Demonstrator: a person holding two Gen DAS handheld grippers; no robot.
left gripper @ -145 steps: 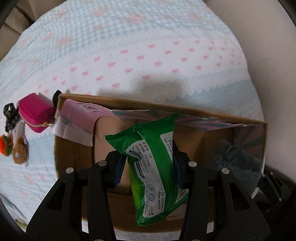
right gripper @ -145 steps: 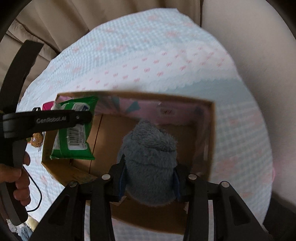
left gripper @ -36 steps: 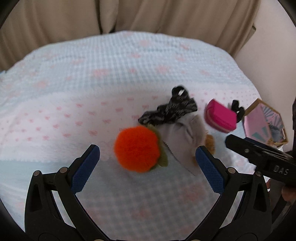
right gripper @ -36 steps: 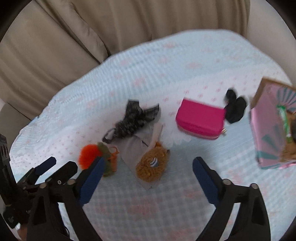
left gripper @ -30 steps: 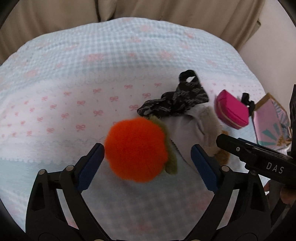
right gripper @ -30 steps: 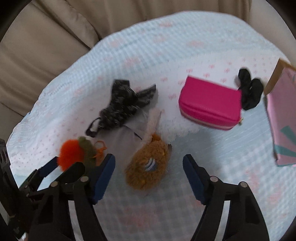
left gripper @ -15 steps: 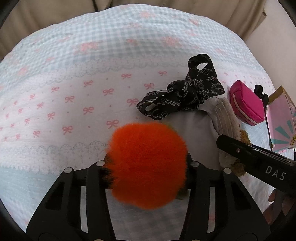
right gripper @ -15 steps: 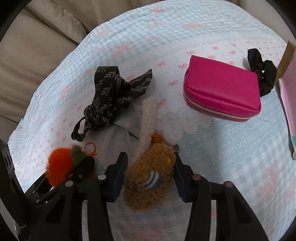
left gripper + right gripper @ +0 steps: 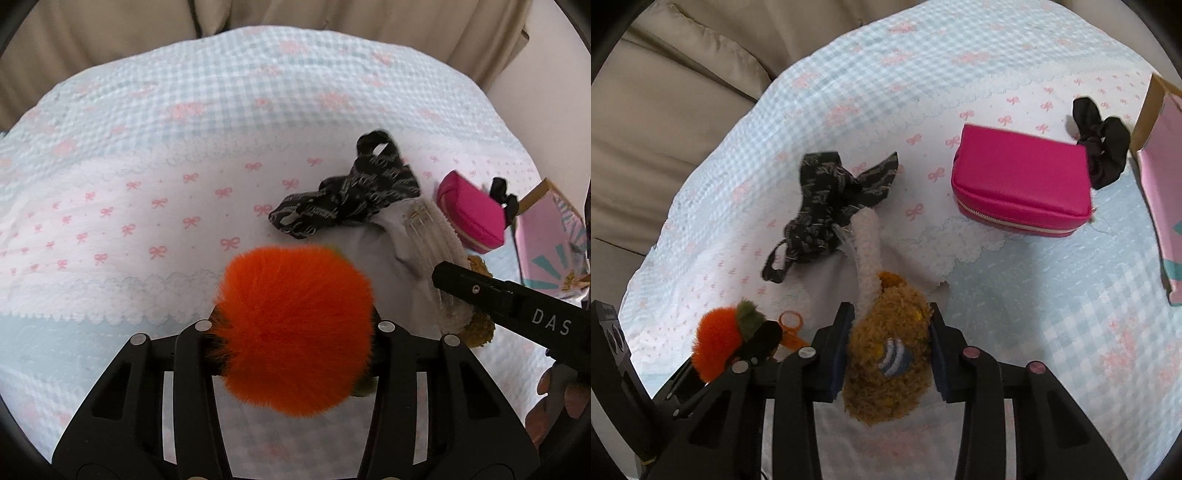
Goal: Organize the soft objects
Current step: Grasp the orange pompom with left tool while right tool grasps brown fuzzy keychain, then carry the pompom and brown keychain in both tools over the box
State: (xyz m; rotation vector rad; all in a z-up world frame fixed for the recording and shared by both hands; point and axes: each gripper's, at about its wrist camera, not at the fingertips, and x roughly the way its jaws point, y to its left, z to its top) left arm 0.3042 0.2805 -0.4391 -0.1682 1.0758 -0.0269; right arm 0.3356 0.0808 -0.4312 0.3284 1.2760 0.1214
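My left gripper (image 9: 293, 326) is shut on an orange fluffy pom-pom (image 9: 295, 325) with a green leaf, lifted slightly over the bedspread; it also shows in the right wrist view (image 9: 718, 341). My right gripper (image 9: 888, 341) is shut on a brown plush toy (image 9: 888, 350) with a cream strap (image 9: 868, 251). A black patterned headband (image 9: 827, 206) lies behind it, also seen in the left wrist view (image 9: 351, 199). A pink pouch (image 9: 1021, 181) and a black scrunchie (image 9: 1102, 147) lie at the right.
A grey cloth (image 9: 373, 247) lies under the toys. A cardboard box with pink flap (image 9: 1161, 173) stands at the right edge. Beige cushions (image 9: 665, 110) border the checked bedspread (image 9: 147, 147) behind.
Both grippers came from the box, open, to the toys. The left closed on the orange pom-pom and the right on the brown plush; both have risen slightly.
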